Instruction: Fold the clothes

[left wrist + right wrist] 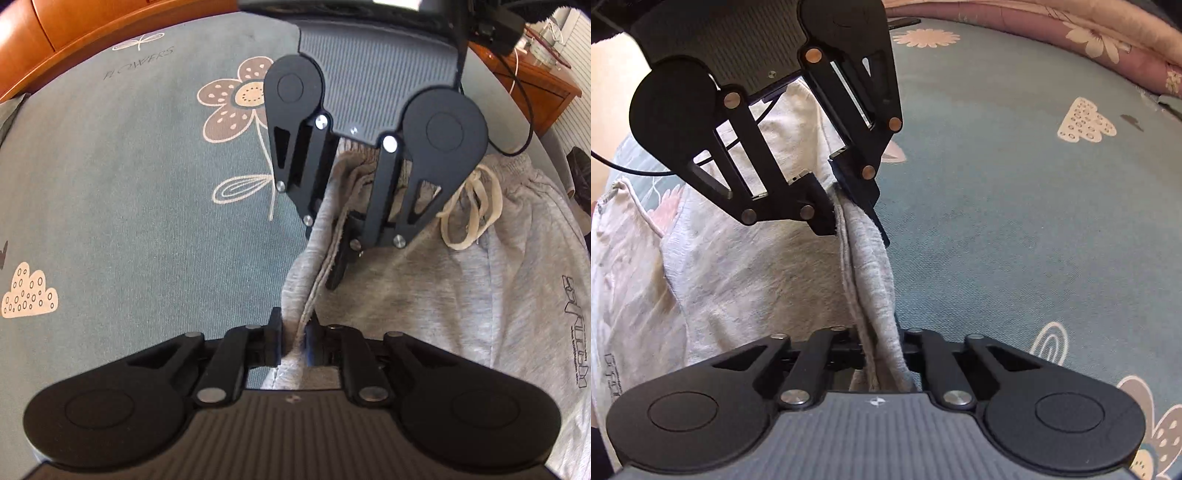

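A light grey pair of sweat shorts (424, 295) with a cream drawstring (471, 210) and a dark printed logo (574, 332) lies on a teal flowered bedsheet (129, 203). My left gripper (293, 334) is shut on the garment's folded edge. Facing it from a short way off, my right gripper (341, 258) pinches the same edge near the waistband. In the right wrist view the right gripper (882, 352) is shut on the grey edge, and the left gripper (855, 218) clamps it further along. The shorts (746, 266) spread to the left there.
The bedsheet (1015, 221) stretches wide beside the garment. A wooden bed frame (74, 26) runs along the far left. A wooden nightstand (543, 85) and a black cable (526, 110) sit at the right. A pink flowered quilt (1089, 40) borders the sheet.
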`<control>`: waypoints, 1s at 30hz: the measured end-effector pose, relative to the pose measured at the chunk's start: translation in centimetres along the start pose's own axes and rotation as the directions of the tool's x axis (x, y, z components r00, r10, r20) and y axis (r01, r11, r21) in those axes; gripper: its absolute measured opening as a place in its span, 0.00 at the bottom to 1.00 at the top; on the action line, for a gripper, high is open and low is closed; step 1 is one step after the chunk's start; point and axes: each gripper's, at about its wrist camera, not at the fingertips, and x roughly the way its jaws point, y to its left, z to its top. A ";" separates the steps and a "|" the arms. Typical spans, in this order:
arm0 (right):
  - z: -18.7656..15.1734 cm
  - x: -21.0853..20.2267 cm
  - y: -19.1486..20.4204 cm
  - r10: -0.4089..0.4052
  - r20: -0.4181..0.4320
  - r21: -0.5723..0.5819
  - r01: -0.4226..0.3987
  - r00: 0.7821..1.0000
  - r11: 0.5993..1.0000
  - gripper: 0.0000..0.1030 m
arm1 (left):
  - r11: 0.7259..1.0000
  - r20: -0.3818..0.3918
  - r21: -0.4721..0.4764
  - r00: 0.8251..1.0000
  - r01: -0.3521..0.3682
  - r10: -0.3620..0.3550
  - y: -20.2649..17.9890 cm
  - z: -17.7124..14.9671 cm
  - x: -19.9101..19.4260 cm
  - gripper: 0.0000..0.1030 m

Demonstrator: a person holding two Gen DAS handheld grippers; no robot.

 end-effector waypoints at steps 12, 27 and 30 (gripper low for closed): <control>0.5 -2.5 2.2 -0.046 0.019 -0.040 0.047 0.999 0.998 0.09 | 0.994 -0.222 0.107 0.975 0.022 0.002 0.3 -6.5 0.5 0.45; 0.3 -3.1 3.2 -0.054 0.031 -0.055 0.056 0.998 0.997 0.09 | 0.997 -0.370 -0.075 0.929 -0.019 -0.010 2.2 -12.1 0.5 0.00; 0.3 -3.3 3.6 -0.065 0.032 -0.061 0.067 0.997 0.996 0.09 | 0.994 -0.366 -0.096 0.931 -0.045 0.007 1.5 -11.9 -0.6 0.00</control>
